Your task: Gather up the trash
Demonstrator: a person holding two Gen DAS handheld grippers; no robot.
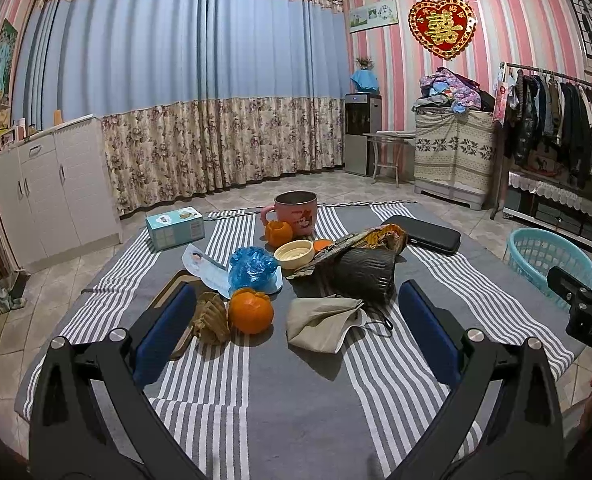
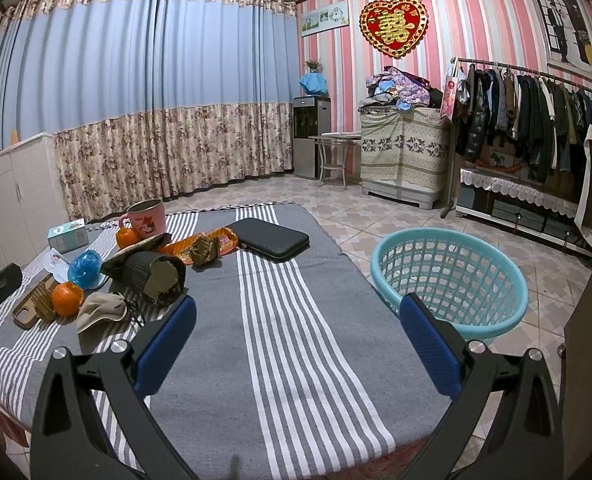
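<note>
Where the striped cloth (image 1: 279, 400) covers the surface, trash lies clustered: blue bag (image 1: 251, 266), paper liner (image 1: 211, 316), orange (image 1: 251, 311), beige mask (image 1: 322, 322), black pouch (image 1: 366, 274), snack wrapper (image 2: 207, 245), peel (image 1: 278, 233), small bowl (image 1: 294, 253). Behind: pink mug (image 1: 296, 213), tissue box (image 1: 174, 227), black case (image 1: 426, 233). Teal basket (image 2: 452, 276) stands on the floor, right of the surface. Left gripper (image 1: 296, 332): fingers spread, empty, hovering near the mask. Right gripper (image 2: 296, 340): spread, empty, over bare cloth.

Both hand-held grippers (image 1: 296, 324) (image 2: 296, 334) (empty) agape
</note>
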